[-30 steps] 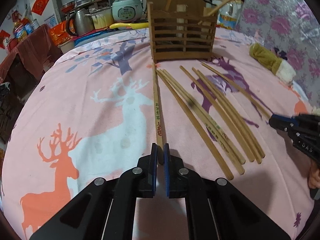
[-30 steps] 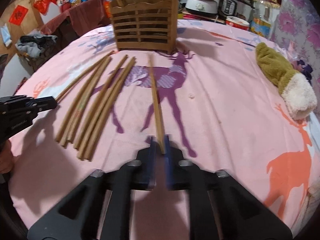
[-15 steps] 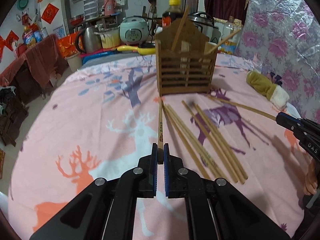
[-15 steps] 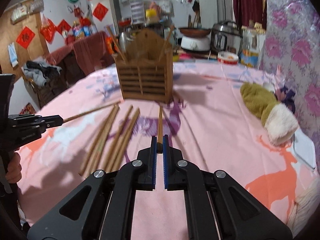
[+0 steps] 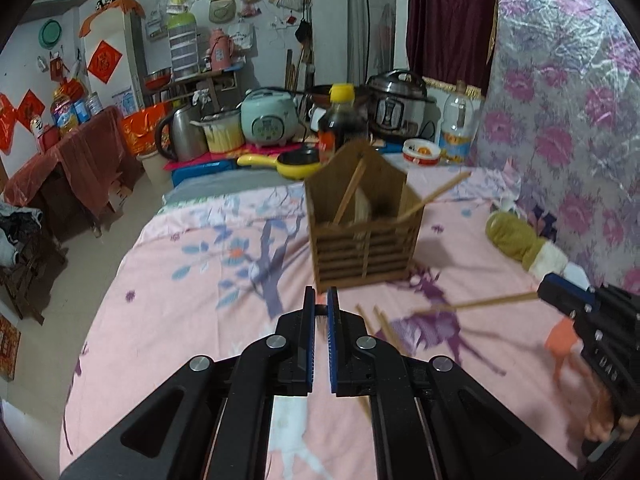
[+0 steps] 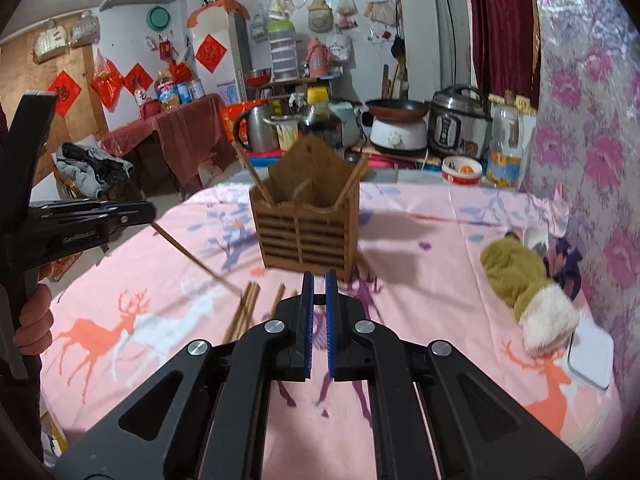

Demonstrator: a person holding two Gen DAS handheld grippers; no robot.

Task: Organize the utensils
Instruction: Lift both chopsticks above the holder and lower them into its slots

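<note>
R hand-held gripper (image 6: 317, 284) pinches chopstick end-on, aimed at wooden holder (image 6: 306, 224) w/ chopsticks inside

Pink deer-print tablecloth (image 5: 180, 320) fills lower frame. Olive and white plush mitt (image 6: 524, 284) lies at right on it, white flat container (image 6: 592, 354) just beside at lower right. Upper middle: mint rice cooker (image 5: 270, 118), dark sauce bottle with yellow cap (image 5: 340, 118), steel kettle (image 5: 178, 134), pressure cooker (image 6: 460, 122), yellow pan (image 5: 288, 159). Red paper decorations (image 6: 210, 54) on wall, upper left.
</note>
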